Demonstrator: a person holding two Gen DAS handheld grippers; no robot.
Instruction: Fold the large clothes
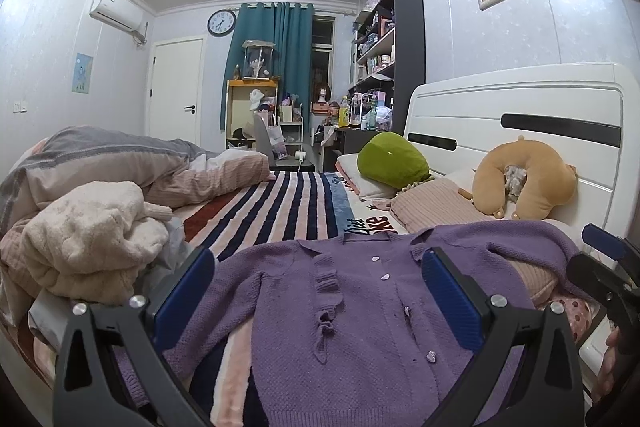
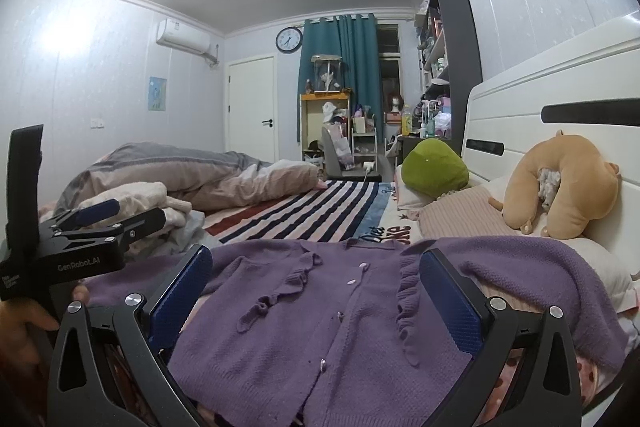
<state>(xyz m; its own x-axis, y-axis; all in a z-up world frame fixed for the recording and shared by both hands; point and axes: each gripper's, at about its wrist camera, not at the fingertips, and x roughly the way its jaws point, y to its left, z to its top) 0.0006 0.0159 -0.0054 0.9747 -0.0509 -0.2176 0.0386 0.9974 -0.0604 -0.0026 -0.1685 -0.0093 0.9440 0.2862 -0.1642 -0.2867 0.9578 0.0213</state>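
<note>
A purple knit cardigan with small buttons and ruffled front lies spread flat, face up, on the striped bedspread; its right sleeve drapes over a pink pillow. My left gripper is open, its blue-padded fingers hovering over the cardigan's lower body, holding nothing. My right gripper is open too, above the cardigan near its hem. The left gripper also shows in the right wrist view, at the left, and the right gripper at the right edge of the left wrist view.
A cream fleece garment is piled at the left, with a grey-pink duvet behind it. A green plush and a tan neck pillow lean on the white headboard. Shelves and a desk stand beyond the bed.
</note>
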